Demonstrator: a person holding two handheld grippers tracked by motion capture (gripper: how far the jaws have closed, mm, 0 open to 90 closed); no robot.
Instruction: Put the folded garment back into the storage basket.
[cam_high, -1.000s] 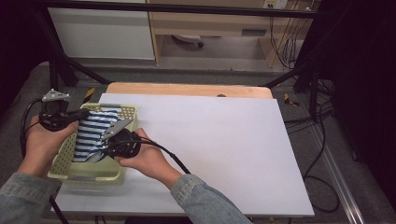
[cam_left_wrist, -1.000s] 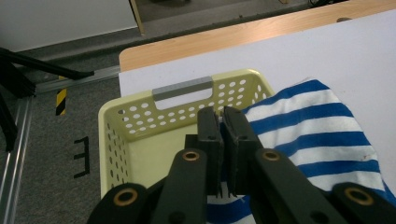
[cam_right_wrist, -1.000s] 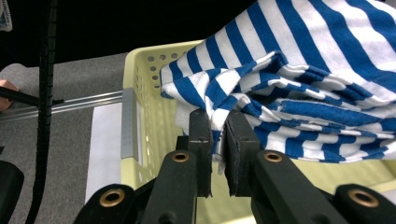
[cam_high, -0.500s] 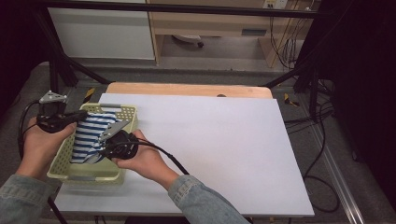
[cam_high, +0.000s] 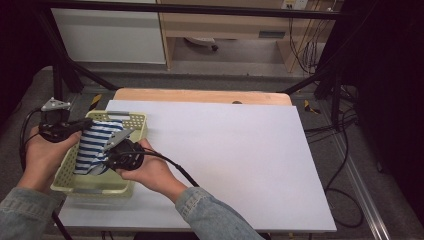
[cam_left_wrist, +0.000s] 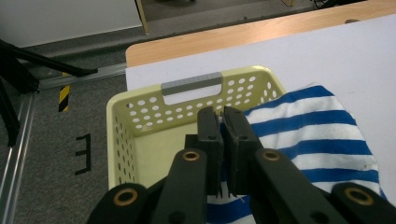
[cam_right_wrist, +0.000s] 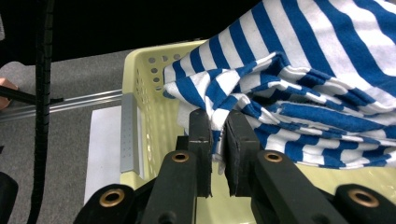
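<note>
So the striped cloth (cam_high: 93, 146) is sitting bunched up in the yellow basket (cam_high: 131, 120) at the near left corner of the table (cam_high: 240, 160), and both hands are working it from opposite sides. My guess is that's so it comes up spread between two grips instead of as one lump, ready to go out onto the open white table to the right.

The left tongs (cam_left_wrist: 222, 122) are clenching an edge of the cloth, with the fabric running under and past the jaws toward the basket's right wall. The jaws look pressed nearly together, just a sliver of gap.

The right tongs (cam_right_wrist: 219, 125) are pinching a fold of the cloth too, with a bit of stripe squeezed between the pads and the rest piling up over the basket rim. From the high view, both hands are hovering right over the basket.
</note>
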